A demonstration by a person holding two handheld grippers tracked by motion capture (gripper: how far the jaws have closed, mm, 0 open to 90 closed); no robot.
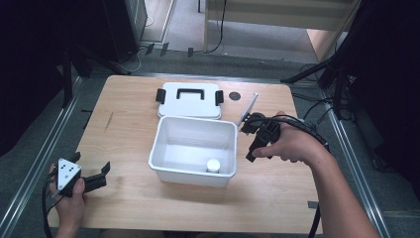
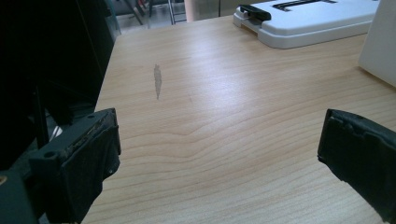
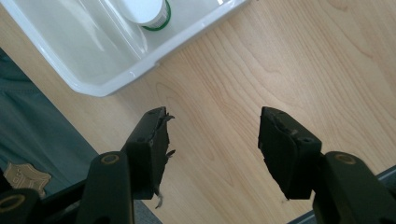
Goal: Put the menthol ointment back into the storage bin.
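Wooden table (image 1: 129,124) holds a white box (image 1: 195,148) with a small white jar (image 1: 213,165) inside. Its lid (image 1: 189,99) lies just behind. Left gripper (image 1: 101,174) and right gripper (image 3: 212,140) both have jaws wide apart, holding nothing.

A white box (image 1: 194,148) stands open and upright at the middle of the table (image 1: 129,134). Its flat white lid (image 1: 190,99), with a black handle and black side clips, lies just behind the box. A small white jar (image 1: 213,165) with a green-edged cap stands inside the box, at its near right corner.
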